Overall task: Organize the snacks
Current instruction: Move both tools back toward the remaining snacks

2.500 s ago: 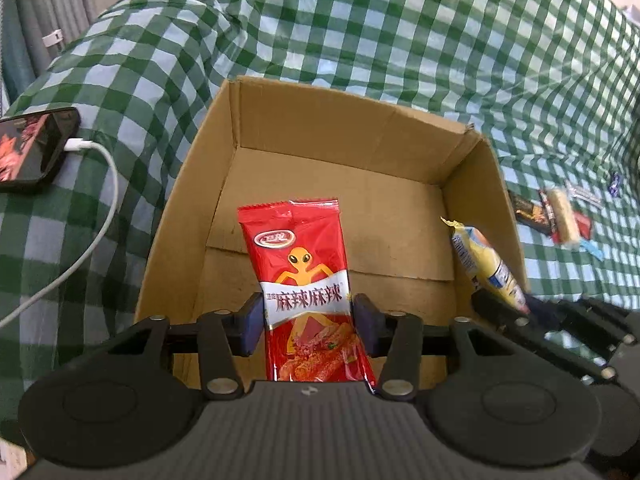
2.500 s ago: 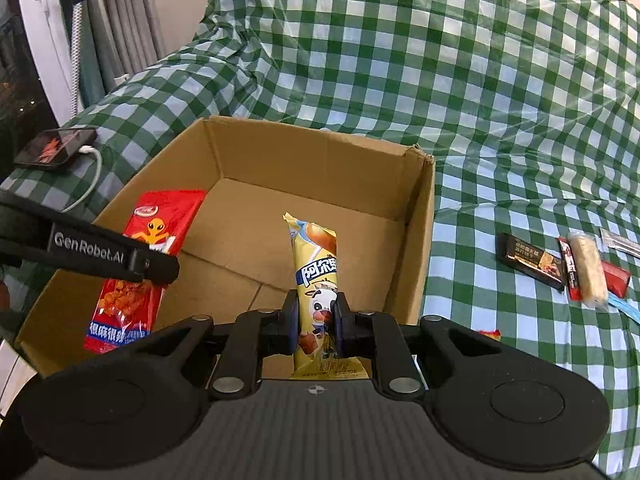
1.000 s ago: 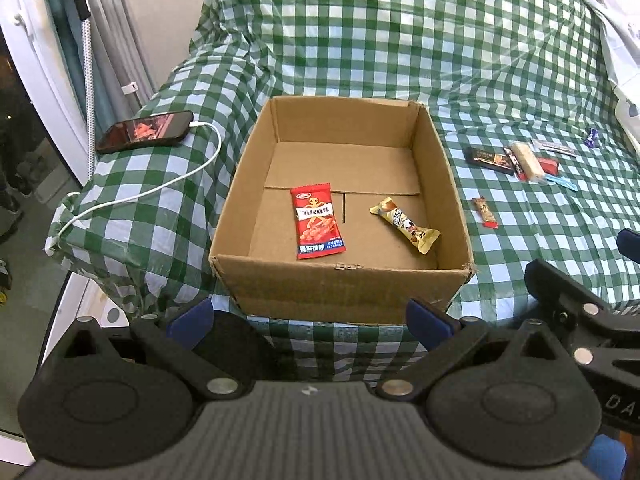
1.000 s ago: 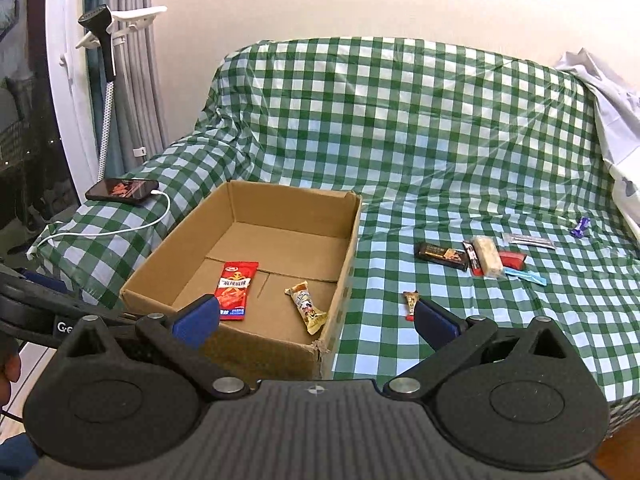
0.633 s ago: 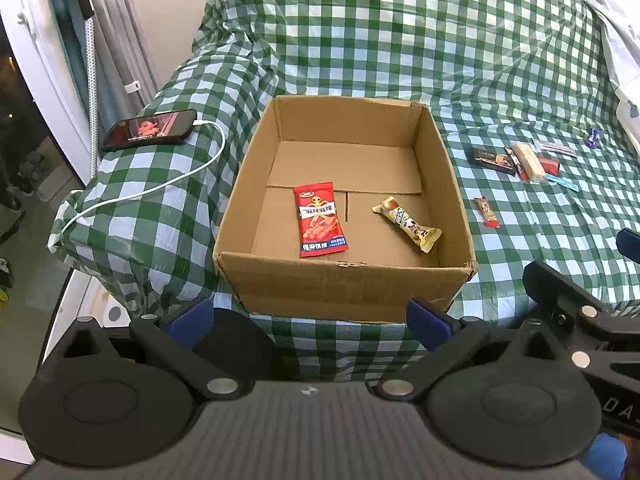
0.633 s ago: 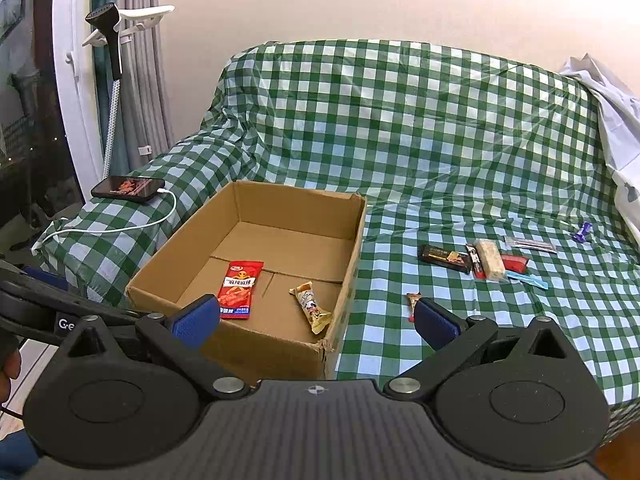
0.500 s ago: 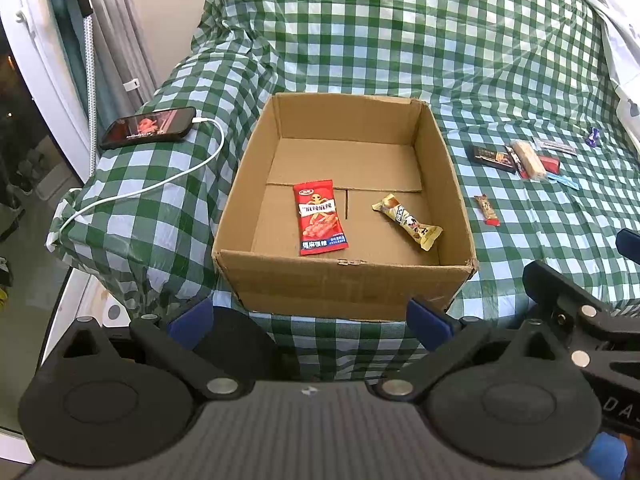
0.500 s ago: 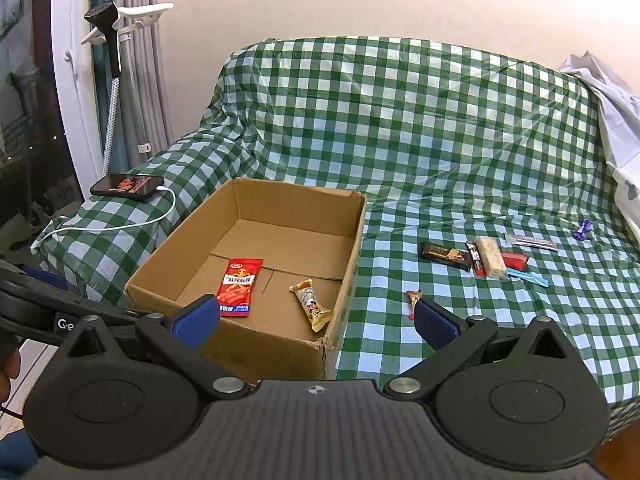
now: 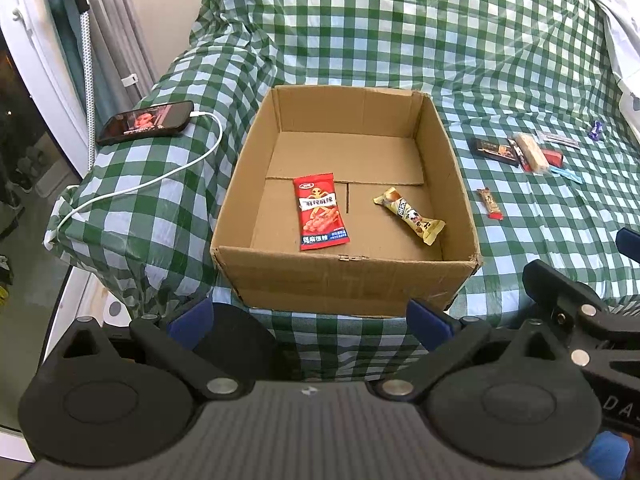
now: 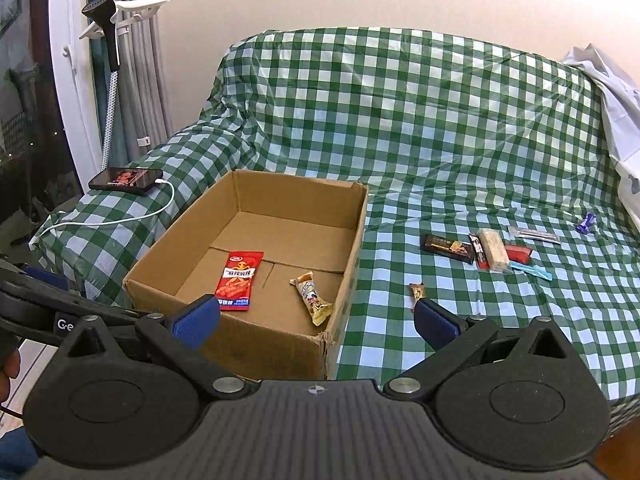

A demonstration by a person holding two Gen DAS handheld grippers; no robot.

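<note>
Closest to the cameras are the two black plastic grippers with blue pads. The left gripper (image 9: 308,316) has its fingers spread wide with nothing between them, hanging just off the front edge of the sofa. Same deal with the right gripper (image 10: 316,318), spread wide and empty.

Next up is the open brown corrugated cardboard box (image 9: 348,280), rectangular, flaps folded down inside, sitting at the front edge of the seat on the left side. Its front right corner looks a bit frayed. Inside, lying flat on the bottom: a glossy red foil snack packet (image 9: 320,212) toward the left, and a slim yellow-and-brown crinkly snack bar wrapper (image 9: 409,216) lying diagonal toward the right. They're apart from each other, and the back half of the box is bare cardboard.

Right of the box, on the green-and-white checked plastic-looking sofa cover (image 10: 440,140), there's a small brown and red candy bar (image 10: 416,293) near the box wall. Further back is a cluster: a black rectangular bar (image 10: 448,248), a pale beige bar (image 10: 494,255) on top of a red packet (image 10: 520,255), a light blue stick (image 10: 532,270), a clear silvery sachet (image 10: 534,235), and a tiny purple candy (image 10: 586,223) toward the far right edge.

On the left armrest sits a black smartphone (image 9: 146,123) with a white cable (image 9: 160,178) trailing down the side. Lots of open seat between the box and the cluster.
</note>
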